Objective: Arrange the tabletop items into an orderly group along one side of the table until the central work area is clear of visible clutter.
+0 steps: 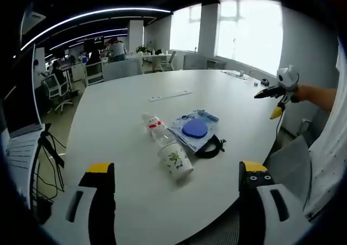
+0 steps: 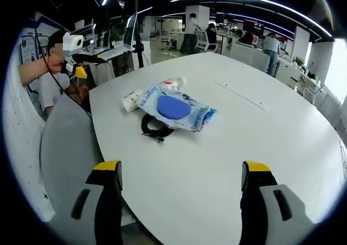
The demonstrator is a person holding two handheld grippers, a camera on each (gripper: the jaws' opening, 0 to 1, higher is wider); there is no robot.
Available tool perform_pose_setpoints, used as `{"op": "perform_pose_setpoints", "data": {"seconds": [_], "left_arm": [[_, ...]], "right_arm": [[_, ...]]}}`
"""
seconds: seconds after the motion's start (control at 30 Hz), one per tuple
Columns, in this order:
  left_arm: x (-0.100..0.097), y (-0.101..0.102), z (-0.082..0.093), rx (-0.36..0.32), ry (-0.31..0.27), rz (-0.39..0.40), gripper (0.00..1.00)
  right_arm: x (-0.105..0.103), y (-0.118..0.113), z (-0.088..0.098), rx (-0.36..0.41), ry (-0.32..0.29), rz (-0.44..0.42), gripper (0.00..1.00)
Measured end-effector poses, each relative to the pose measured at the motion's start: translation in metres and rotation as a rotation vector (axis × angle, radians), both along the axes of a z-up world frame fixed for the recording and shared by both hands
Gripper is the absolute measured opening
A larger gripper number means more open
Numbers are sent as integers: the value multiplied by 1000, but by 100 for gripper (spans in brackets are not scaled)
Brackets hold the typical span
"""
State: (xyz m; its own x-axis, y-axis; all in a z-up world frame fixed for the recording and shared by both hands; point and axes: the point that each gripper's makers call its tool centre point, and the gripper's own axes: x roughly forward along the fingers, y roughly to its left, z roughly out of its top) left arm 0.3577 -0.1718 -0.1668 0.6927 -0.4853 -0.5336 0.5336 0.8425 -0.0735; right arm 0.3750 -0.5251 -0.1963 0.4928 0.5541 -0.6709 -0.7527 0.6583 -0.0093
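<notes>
Your left gripper (image 1: 176, 177) and right gripper (image 2: 181, 177) both have jaws wide, holding nothing. The plastic bottle (image 1: 157, 128), paper cup (image 1: 176, 159), blue packet (image 1: 196, 129) and black cable (image 1: 211, 147) lie together at 12 o'clock on the white table (image 1: 119, 120). The cup probably crushes easily, so take its middle gently; the packet is likely soft and slippery. A white strip (image 1: 171, 95) lies far behind.

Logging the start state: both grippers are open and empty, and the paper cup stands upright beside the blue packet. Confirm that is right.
One thing is wrong: the paper cup lies on its side next to the plastic bottle, as the left gripper view shows. The rest holds: it is beside the blue packet, and the left gripper and right gripper are open and empty.
</notes>
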Motion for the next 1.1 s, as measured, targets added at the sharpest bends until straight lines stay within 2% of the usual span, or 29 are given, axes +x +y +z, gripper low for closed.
{"op": "perform_pose_setpoints", "data": {"seconds": [1.1], "left_arm": [[3, 5, -2, -1, -2, 4, 97]], "right_arm": [[4, 6, -1, 4, 5, 15, 91]]}}
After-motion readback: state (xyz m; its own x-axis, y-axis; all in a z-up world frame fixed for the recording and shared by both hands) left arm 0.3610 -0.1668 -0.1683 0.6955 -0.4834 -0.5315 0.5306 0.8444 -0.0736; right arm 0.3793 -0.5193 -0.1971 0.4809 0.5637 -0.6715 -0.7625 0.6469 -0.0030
